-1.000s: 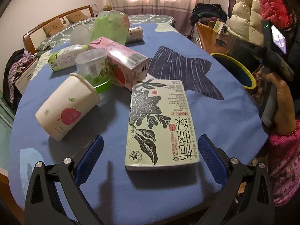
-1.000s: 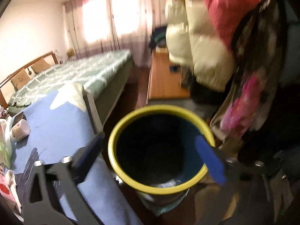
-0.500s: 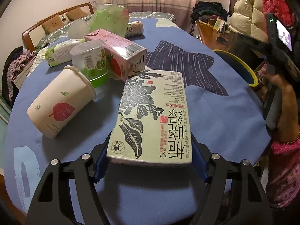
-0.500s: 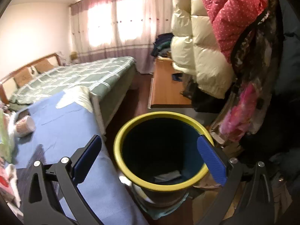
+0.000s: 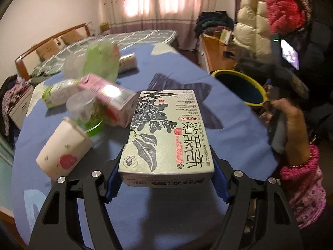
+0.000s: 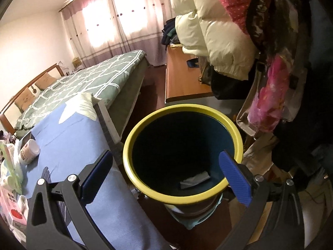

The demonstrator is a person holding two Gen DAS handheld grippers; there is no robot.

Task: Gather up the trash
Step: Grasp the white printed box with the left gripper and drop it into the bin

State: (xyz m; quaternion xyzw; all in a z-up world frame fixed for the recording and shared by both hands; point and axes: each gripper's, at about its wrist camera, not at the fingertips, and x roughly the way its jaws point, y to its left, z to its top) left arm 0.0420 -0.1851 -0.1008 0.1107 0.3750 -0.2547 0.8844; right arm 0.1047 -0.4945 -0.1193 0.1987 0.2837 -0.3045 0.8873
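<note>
Tea box (image 5: 166,133), flat rect. cardboard, clamped in left gripper (image 5: 166,182).

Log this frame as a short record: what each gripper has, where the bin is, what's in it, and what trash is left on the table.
left gripper: shut on the flat pale green floral-print carton, near end lifted
right gripper: open, empty, above the bin
bin: yellow-rimmed dark blue round bin, beside the blue-clothed table
bin contents: one white scrap
left on table: white paper cup with red leaf, pink carton, clear plastic tub
</note>
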